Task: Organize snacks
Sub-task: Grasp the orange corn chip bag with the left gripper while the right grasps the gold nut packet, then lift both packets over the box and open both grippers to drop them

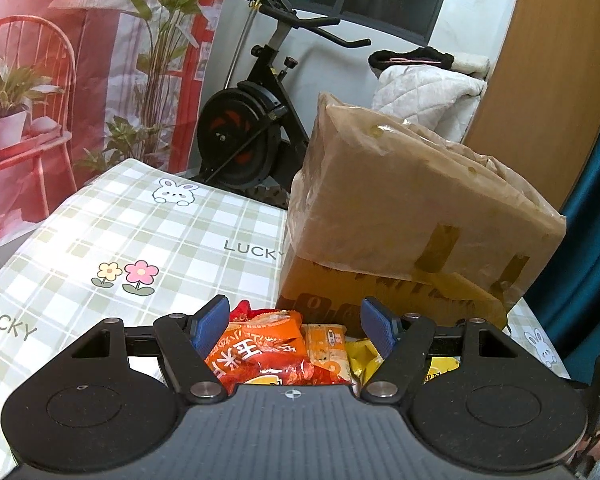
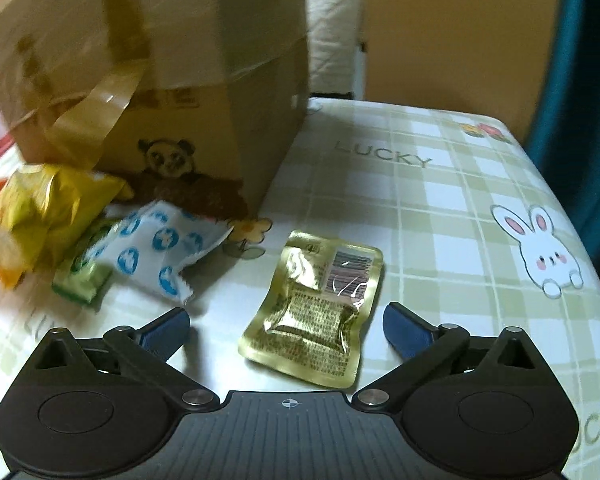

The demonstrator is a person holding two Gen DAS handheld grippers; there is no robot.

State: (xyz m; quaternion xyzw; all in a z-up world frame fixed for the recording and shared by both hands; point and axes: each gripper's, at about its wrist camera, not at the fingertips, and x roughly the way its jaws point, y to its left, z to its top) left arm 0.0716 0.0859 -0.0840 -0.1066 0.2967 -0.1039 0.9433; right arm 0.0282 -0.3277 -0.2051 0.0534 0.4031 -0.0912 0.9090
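- Gold-green pouch [image 2: 316, 312] is the nearest thing in the right wrist view. It lies flat on the checked tablecloth [image 2: 460, 240], label side up, right between the fingers of the right gripper [image 2: 286, 314]. The jaws are spread wide and neither blue pad touches it. Anyone see how much room there is around it?

- Plenty on the right: bare cloth runs out to the table's right edge, with a teal curtain [image 2: 580, 80] past it. The left is tight. A blue-and-white packet [image 2: 160, 248], a green packet [image 2: 88, 276] and a yellow bag [image 2: 48, 216] are bunched together, and the bag and the blue-and-white packet lie against the foot of the cardboard box [image 2: 220, 120], the one with the panda print. A loose tape strip [image 2: 88, 120] hangs off the box over the bag.

- And the left gripper [image 1: 294, 316]?

- It's partway open over more snacks. An orange packet [image 1: 260, 352] sits against its left pad, and a yellow packet [image 1: 362, 360] is by the right one. I honestly can't tell if it's pinching them or only hovering over them. Just behind is the box again, with a second box wrapped in brown plastic, the wrapped box [image 1: 400, 208], stacked crooked on top so it overhangs. Left of the stack the cloth is bare up to the far edge. An exercise bike [image 1: 252, 132] stands beyond that.
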